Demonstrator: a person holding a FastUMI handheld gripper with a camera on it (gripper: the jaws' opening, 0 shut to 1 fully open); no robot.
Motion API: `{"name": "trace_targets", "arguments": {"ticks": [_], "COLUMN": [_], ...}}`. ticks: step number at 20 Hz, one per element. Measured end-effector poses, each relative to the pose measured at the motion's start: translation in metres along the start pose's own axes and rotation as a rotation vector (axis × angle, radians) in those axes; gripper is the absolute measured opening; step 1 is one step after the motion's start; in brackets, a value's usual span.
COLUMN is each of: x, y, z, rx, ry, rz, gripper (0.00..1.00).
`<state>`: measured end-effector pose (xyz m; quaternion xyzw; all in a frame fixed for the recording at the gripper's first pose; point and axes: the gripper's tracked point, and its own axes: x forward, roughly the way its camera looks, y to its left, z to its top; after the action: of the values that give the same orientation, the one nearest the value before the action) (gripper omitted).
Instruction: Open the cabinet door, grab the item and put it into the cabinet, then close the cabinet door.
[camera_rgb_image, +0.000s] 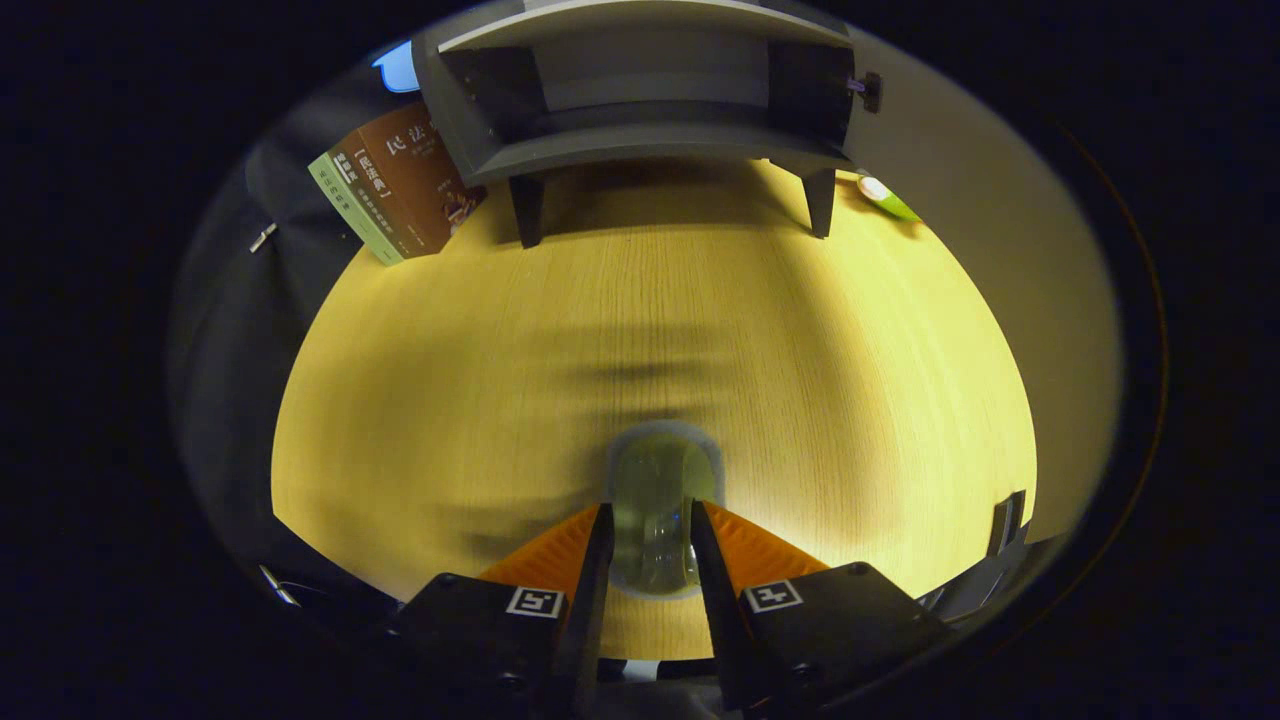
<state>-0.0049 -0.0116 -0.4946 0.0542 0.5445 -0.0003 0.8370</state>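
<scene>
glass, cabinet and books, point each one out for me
glass (655, 500), gripper view, its clear side between the fingers
cabinet (650, 150), gripper view, front edge of its floor panel
books (400, 190), gripper view, brown cover

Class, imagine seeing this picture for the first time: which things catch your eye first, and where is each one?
First, the clear glass cup clamped between the fingers of the hand-held gripper, above the pale wooden table. Beyond it stands the grey cabinet on short legs, its door open, with books leaning beside it.
</scene>
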Motion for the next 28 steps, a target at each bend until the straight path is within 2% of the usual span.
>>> {"name": "trace_targets", "arguments": {"ticks": [3, 9, 10, 12, 16, 20, 28], "x": [0.011, 0.016, -0.002, 0.013, 0.004, -0.021, -0.119], "y": [-0.003, -0.008, -0.009, -0.011, -0.007, -0.009, 0.016], "z": [-0.009, -0.015, -0.018, -0.017, -0.004, 0.038, 0.178], "rx": [-0.012, -0.041, -0.04, -0.071, -0.036, -0.022, -0.032], "ry": [0.054, 0.08, 0.074, 0.102, 0.083, -0.022, -0.377], "rz": [-0.007, -0.036, -0.046, -0.071, -0.054, -0.074, -0.077], "gripper": [0.51, 0.51, 0.51, 0.17, 0.17, 0.17, 0.17]}}
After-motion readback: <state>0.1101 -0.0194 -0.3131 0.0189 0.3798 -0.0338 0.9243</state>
